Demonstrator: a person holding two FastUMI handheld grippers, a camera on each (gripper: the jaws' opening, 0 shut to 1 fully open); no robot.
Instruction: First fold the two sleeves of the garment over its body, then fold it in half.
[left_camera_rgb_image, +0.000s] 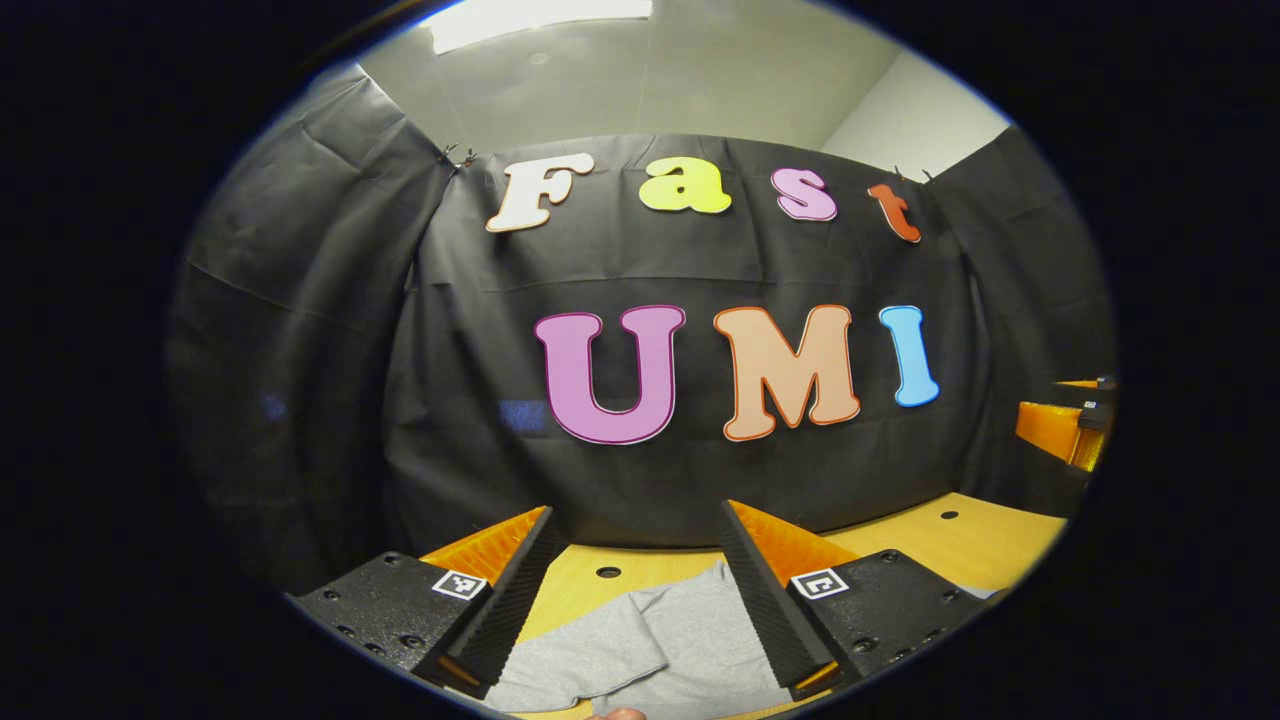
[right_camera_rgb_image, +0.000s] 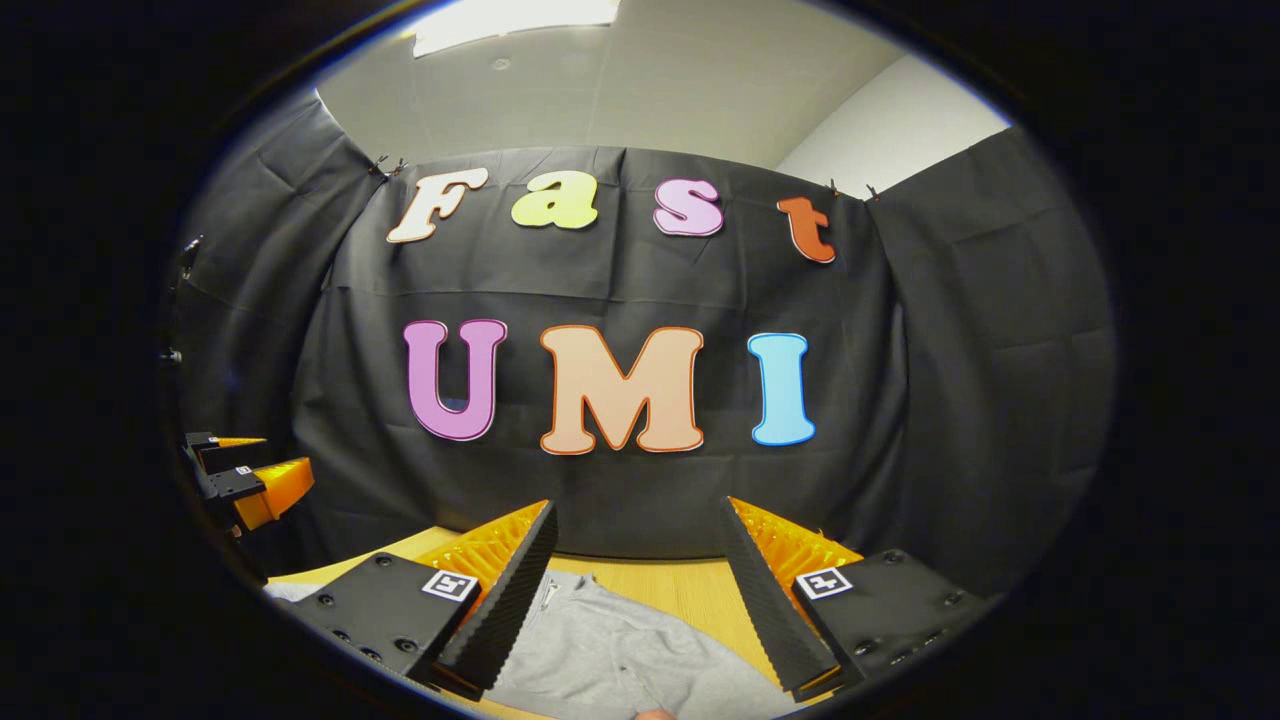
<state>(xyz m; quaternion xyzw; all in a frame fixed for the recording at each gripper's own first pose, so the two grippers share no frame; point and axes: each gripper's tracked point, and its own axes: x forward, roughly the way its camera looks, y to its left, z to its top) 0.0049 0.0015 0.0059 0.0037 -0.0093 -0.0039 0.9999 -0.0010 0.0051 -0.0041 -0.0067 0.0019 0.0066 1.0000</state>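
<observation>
A grey garment (left_camera_rgb_image: 660, 645) lies on the wooden table (left_camera_rgb_image: 960, 545), under and between the fingers of my left gripper (left_camera_rgb_image: 635, 590), which stands open above the cloth with nothing held. In the right gripper view another part of the grey garment (right_camera_rgb_image: 610, 650), with a zipper near its far edge, lies below my right gripper (right_camera_rgb_image: 640, 590). That gripper is open too, its fingers spread wide above the fabric. The right gripper (left_camera_rgb_image: 1070, 425) appears far off at the right edge of the left gripper view. The left gripper (right_camera_rgb_image: 245, 475) appears at the left edge of the right gripper view.
The black cloth wall (left_camera_rgb_image: 640, 480) rises close behind the table's far edge. Small round holes (left_camera_rgb_image: 608, 572) dot the tabletop. Bare wood (right_camera_rgb_image: 690, 585) shows beyond the garment.
</observation>
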